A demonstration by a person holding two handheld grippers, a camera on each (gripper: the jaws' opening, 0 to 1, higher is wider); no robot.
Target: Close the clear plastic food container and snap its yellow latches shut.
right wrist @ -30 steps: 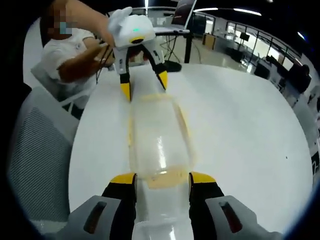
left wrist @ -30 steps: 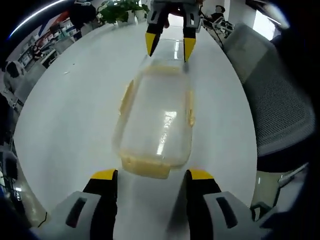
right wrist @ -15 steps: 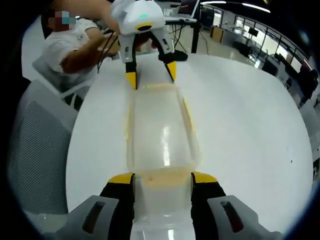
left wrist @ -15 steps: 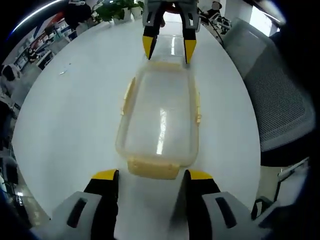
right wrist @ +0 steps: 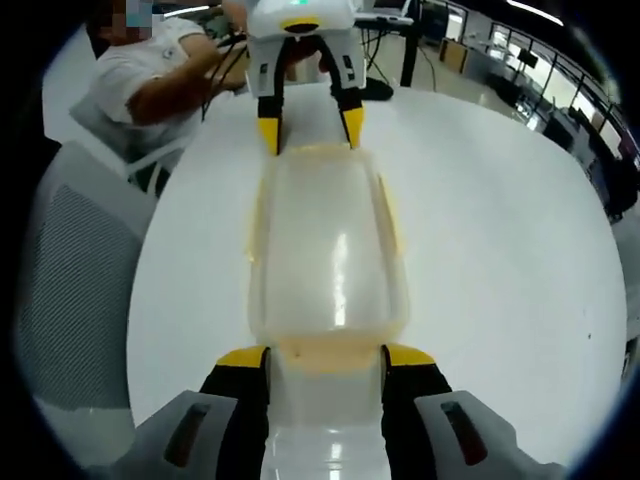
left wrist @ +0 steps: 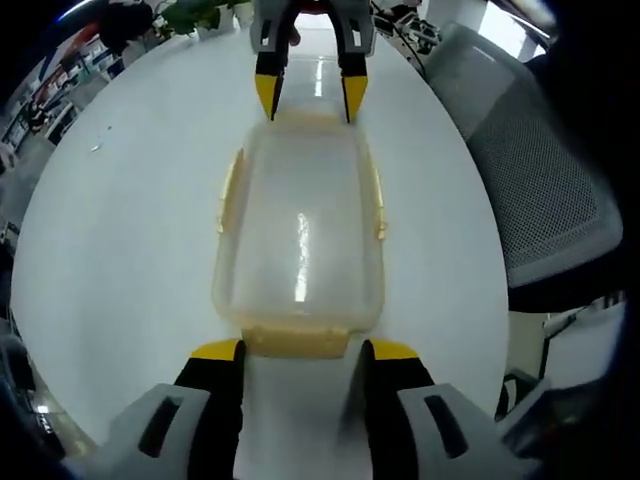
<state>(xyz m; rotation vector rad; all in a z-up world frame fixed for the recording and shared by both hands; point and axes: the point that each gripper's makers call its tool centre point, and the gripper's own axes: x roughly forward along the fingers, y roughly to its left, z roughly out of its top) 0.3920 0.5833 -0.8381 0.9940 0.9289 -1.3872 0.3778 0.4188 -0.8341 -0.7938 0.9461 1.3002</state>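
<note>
A clear plastic food container (left wrist: 300, 235) lies lengthways on the white table (left wrist: 120, 230), its lid on top. Yellow latches (left wrist: 228, 190) stand out from its long sides. My left gripper (left wrist: 300, 352) is open, its yellow tips either side of the near end latch (left wrist: 297, 342). At the far end, my right gripper (left wrist: 308, 95) points down at the other end latch. In the right gripper view the same container (right wrist: 325, 250) runs away from my open right gripper (right wrist: 325, 358), which straddles its yellow end latch (right wrist: 325, 357). The left gripper (right wrist: 311, 132) stands at the far end.
A grey mesh chair (left wrist: 540, 170) stands close to the table edge, also seen as the chair (right wrist: 70, 300) in the right gripper view. A person (right wrist: 160, 70) sits behind the left gripper. Desks and plants (left wrist: 200, 12) lie beyond the table.
Both grippers have drawn in towards the container's two ends. The container, skewed a second ago, now lies straight between them. Both sets of jaws keep the same spread.
</note>
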